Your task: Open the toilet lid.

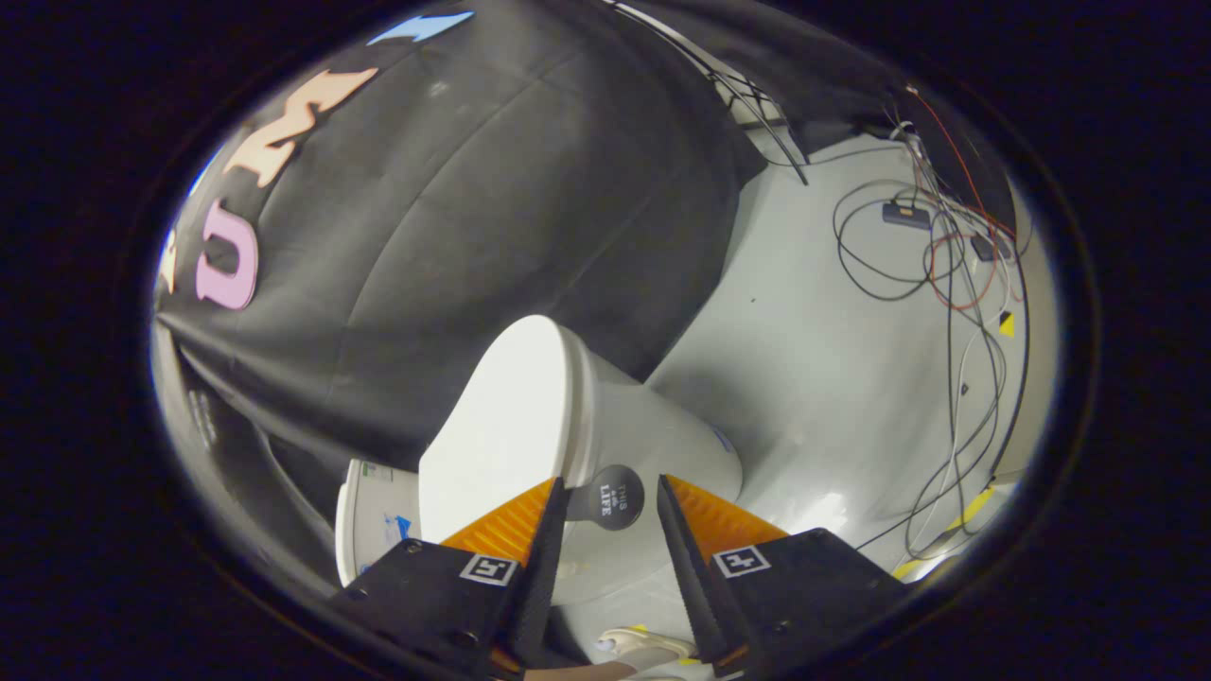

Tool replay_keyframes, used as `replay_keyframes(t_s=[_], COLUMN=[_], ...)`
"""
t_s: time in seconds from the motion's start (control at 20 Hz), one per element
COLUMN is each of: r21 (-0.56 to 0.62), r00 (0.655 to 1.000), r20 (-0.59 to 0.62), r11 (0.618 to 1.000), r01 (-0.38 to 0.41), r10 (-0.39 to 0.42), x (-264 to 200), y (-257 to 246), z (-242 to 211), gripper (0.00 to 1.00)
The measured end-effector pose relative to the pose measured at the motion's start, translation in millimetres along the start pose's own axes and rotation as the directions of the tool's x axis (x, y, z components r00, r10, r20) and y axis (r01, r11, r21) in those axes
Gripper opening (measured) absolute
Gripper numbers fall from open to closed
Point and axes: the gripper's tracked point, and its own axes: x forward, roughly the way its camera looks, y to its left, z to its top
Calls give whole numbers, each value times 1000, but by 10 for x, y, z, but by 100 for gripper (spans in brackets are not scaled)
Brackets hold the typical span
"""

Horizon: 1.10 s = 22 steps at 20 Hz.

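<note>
White plastic: the toilet lid looks already raised, tilted up toward the cistern by the black cloth wall, with the bowl on the grey floor. A dark round tab on the lid's front edge sits just ahead of the gripper, between its 2 fingers, which stand wide and hold nothing. Probably best: ease the lid back until it rests, pushing on its edge, not the tab. Cables lie well apart.

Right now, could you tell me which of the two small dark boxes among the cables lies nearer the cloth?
The bluish box, on the cloth's side; the other box sits deeper among the cables. The gripper is open, flanking the black disc.
</note>
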Motion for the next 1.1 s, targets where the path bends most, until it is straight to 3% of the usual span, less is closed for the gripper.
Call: replay_keyframes(t_s=[0.1,0.4,0.6,0.7,0.8,1.1], r21=[47,213,373,272,142,75], r00=[1000,998,990,992,996,989], r20=[-14,1,-58,-57,-46,-43], r11=[999,976,922,958,987,987], r01=[-17,-54,-100,-93,-73,-140], r10=[18,56,130,113,80,143], x=[85,178,110,68,20,-341], y=[-18,-31,49,78,106,569], z=[-1,23,28,22,45,80], gripper=[60,16,8,0,0,0])
